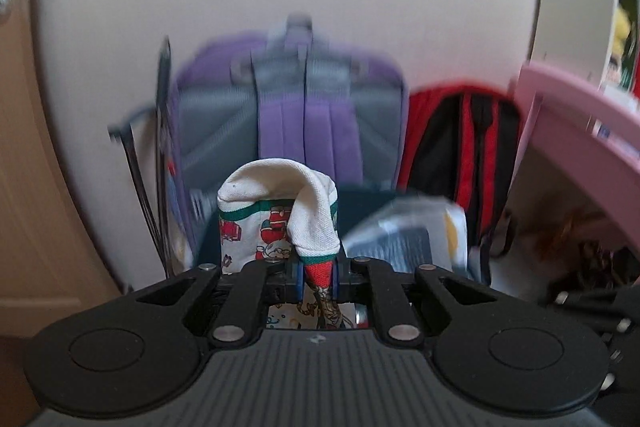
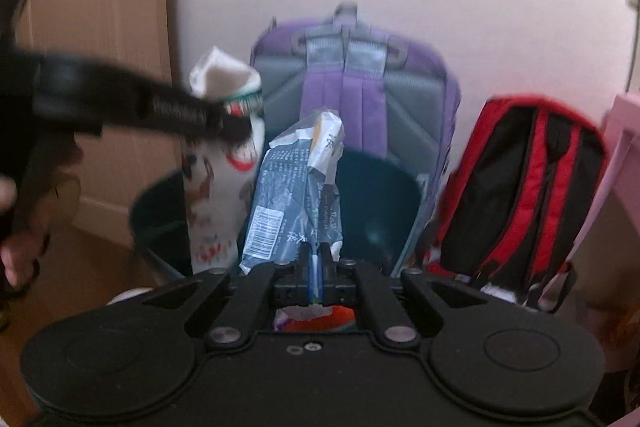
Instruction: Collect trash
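While both grippers are hovering over the dark bin (image 2: 372, 195), the left gripper (image 1: 318, 277) is clamping a patterned sock (image 1: 276, 211), its jaws closed on the red-and-green cuff so the white toe is flopping over the top. Just to its right, the right gripper (image 2: 316, 267) is pinching a crumpled blue-and-white plastic wrapper (image 2: 296, 195), which is standing up above the bin's near rim. Against the far wall, a purple backpack (image 2: 352, 87) is leaning behind the bin, and a red-and-black backpack (image 2: 516, 187) is sitting to its right.
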The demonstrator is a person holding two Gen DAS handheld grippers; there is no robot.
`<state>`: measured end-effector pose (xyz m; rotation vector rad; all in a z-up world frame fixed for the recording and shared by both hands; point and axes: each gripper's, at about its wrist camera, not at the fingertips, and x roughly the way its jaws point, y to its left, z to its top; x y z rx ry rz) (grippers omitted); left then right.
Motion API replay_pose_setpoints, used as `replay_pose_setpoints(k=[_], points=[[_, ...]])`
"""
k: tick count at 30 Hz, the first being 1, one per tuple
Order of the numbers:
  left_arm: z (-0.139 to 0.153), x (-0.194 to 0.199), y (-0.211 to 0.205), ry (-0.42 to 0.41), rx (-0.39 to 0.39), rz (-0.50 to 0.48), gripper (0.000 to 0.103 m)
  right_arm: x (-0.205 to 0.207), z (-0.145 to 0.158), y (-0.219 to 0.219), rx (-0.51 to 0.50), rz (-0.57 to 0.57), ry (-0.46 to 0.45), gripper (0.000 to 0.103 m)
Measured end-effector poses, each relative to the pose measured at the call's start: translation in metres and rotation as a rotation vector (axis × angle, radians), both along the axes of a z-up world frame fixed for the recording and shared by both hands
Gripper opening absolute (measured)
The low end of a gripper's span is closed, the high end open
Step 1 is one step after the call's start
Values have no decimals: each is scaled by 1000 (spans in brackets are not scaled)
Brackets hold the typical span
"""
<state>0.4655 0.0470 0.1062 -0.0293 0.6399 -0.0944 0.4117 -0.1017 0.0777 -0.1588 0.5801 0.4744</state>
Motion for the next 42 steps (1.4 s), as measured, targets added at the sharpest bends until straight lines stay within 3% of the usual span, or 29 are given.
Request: replay_pose_setpoints(k=[5, 10, 13, 15, 17, 20, 26, 34, 38, 42], points=[[-35, 10, 3, 99, -42, -22, 12, 13, -12, -2, 8, -16, 52, 12], [-42, 3, 4, 131, -78, -29, 17, 15, -13, -10, 25, -23, 70, 19], [-38, -5, 3, 115, -80, -23, 37, 11, -9, -14, 47, -24, 66, 23], [-34, -12, 2, 95, -77, -17, 70, 5, -5, -16, 53, -22, 56, 25], [-28, -22, 2, 63, -84, -10, 77, -2, 1, -17, 56, -18, 44, 27], [-18, -36, 3, 48, -99, -15, 77, -13, 9, -20, 60, -21, 19, 40], [1, -65, 5, 18, -94, 1, 83, -42, 27, -26, 73, -18, -37, 47], [27, -116, 3, -27, -67, 12, 85, -81, 44, -37, 83, -17, -82, 49], [39, -144, 6, -58, -75, 26, 94, -100, 55, -44, 101, -17, -108, 49], [47, -168, 7, -82, -70, 34, 96, -117, 67, -45, 123, -13, -135, 50]])
